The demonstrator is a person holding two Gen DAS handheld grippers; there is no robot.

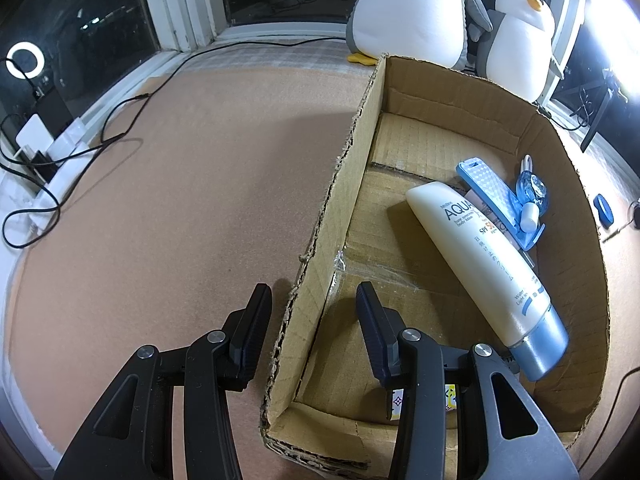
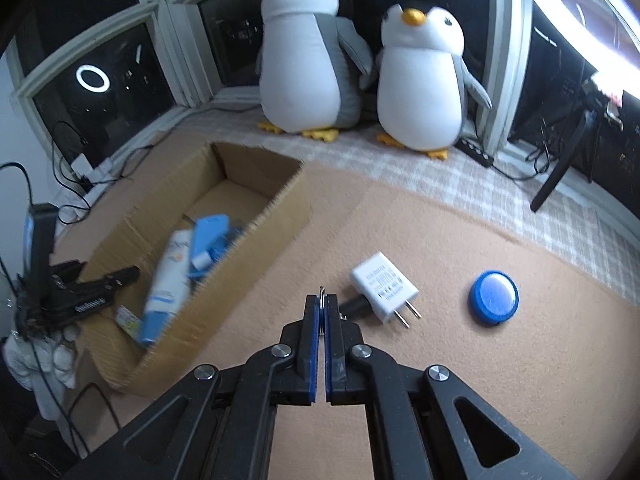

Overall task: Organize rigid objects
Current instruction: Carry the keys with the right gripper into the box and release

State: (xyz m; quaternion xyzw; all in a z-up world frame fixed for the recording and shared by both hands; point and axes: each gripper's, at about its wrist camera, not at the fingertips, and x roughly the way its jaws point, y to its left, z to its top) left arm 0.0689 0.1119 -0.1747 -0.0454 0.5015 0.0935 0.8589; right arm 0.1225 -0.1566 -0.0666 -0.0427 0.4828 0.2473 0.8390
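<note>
Left gripper (image 1: pixel 314 300) hangs over the near left wall of the box (image 1: pixel 348 184), jaws spread, one finger outside the wall and one inside, holding nothing. Right gripper (image 2: pixel 321 300) is above the table (image 2: pixel 480 360), jaws pressed together on a small thin metal item (image 2: pixel 321 291); only its tip shows beyond the pads, and its kind cannot be told.

Box contents, left view: a white tube (image 1: pixel 480 256) with blue cap lies diagonally, cap toward the camera. Legible on it: "AQUA", "SPF", "50". Beyond it and touching it, a light blue patterned case (image 1: pixel 490 192), and against that a small blue and white fan (image 1: pixel 532 196). A yellow-printed item shows at the near end, mostly hidden by the finger.

Right view only: a white charger (image 2: pixel 382 290) lies on the table just past the jaws, prongs toward the camera; its print is too small to read. A blue round disc (image 2: pixel 494 297) lies near it to the right, apart. The box (image 2: pixel 256 240) sits left of the charger, apart, and is blurred here.

Farthest, two plush penguins (image 2: pixel 312 60) stand at the window.
</note>
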